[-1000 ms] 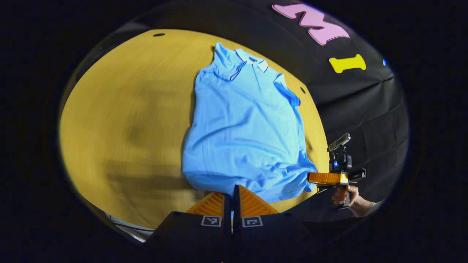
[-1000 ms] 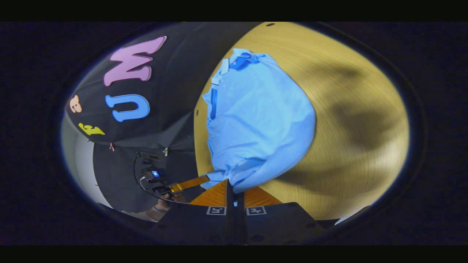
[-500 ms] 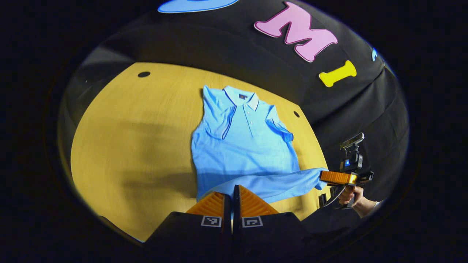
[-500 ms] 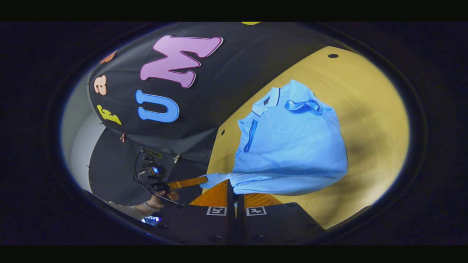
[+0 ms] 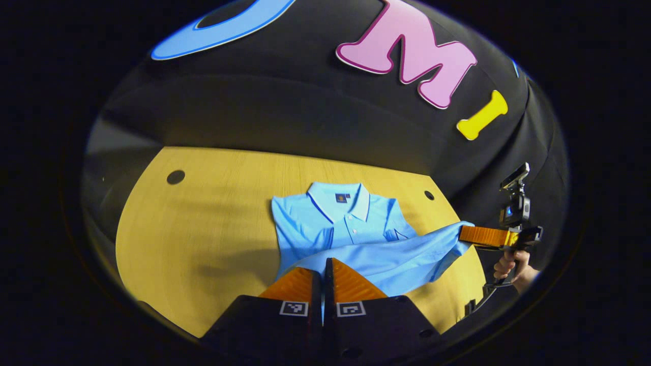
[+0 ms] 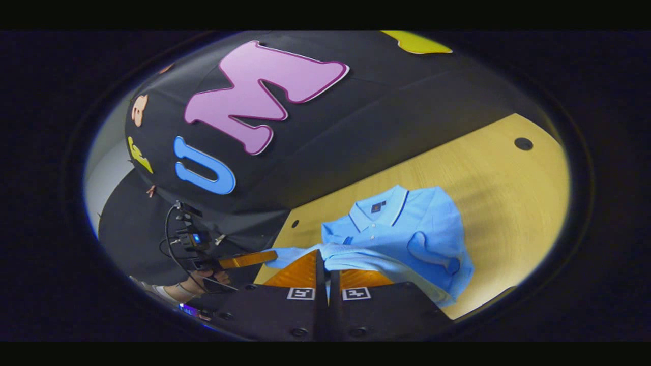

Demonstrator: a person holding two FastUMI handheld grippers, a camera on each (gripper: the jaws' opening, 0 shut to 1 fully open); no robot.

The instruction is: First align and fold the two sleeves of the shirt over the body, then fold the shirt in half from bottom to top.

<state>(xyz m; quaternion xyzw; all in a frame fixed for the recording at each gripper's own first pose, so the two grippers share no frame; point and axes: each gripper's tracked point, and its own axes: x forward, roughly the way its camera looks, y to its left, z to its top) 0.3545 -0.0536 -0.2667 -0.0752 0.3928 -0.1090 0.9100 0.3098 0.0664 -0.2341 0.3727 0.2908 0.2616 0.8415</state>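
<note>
In the left gripper view, the left gripper [image 5: 322,269] sat at six o'clock with its two ribbed, wedge-shaped fingers [image 5: 295,282] pressed together on the lifted hem of the light blue shirt [image 5: 351,229]. The shirt lay straight ahead at twelve o'clock from the fingers, on the yellow wood-grain table [image 5: 203,229], collar toward the black cloth wall [image 5: 285,112]. Its lower edge was raised off the table and stretched as a taut band toward three o'clock, where the right gripper [image 5: 470,236], held by a hand [image 5: 511,264], clamped the far corner of the hem.

In the right gripper view, the right gripper [image 6: 323,267] sat at six o'clock, clenched on the hem; the shirt [image 6: 407,229] spread from twelve to two o'clock of it. The left gripper [image 6: 269,258] gripped the hem's other corner at nine o'clock.

The fabric was a soft fine-knit polo with a pale flat collar, dark piping, a short button placket and a small dark tag inside the neck. A sleeve lay folded onto the body. The tabletop was smooth, with small round dark holes [image 5: 175,177].
</note>
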